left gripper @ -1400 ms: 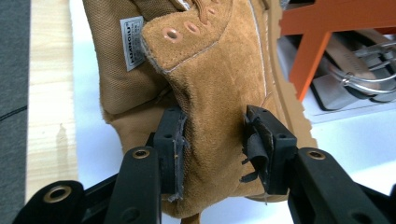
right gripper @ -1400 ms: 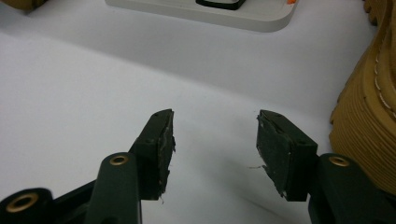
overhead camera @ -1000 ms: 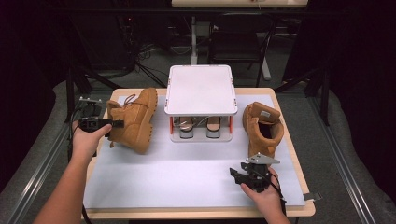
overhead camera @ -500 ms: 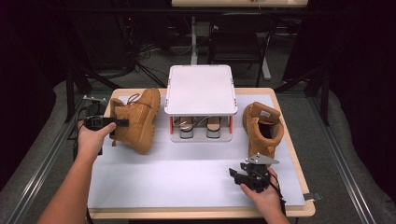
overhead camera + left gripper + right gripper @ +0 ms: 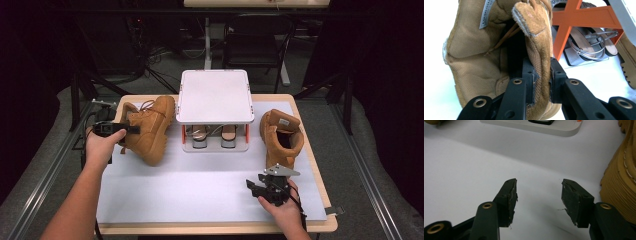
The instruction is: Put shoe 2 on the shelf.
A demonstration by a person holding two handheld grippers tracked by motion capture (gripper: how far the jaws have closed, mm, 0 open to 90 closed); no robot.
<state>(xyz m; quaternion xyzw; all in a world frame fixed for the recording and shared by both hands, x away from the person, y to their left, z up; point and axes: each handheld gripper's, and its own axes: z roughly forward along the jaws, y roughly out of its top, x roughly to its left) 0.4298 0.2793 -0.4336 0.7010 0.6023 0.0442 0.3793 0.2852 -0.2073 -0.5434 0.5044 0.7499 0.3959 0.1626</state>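
1. We see our left gripper (image 5: 541, 82) biting the soft tan edge at the top of the left boot (image 5: 150, 127). Its jaws have just been closing, and the boot's collar is pinched between the pads.
2. That boot lies on its side on the white mat (image 5: 200, 185), near the left end of the table (image 5: 310, 227), just beside the little shoe rack (image 5: 214, 97).
3. A small white tag (image 5: 486, 13) is sewn inside the boot. It has tiny writing, but we cannot read it.
4. The rack has orange bars and a white top. Strappy sandals (image 5: 586, 42) sit under it.
5. Our right gripper (image 5: 537, 200) rests low on the mat with its jaws wide apart and nothing between them.
6. The right boot (image 5: 281, 137) stands just beside that gripper. It has a small label inside; the words are too small to read.
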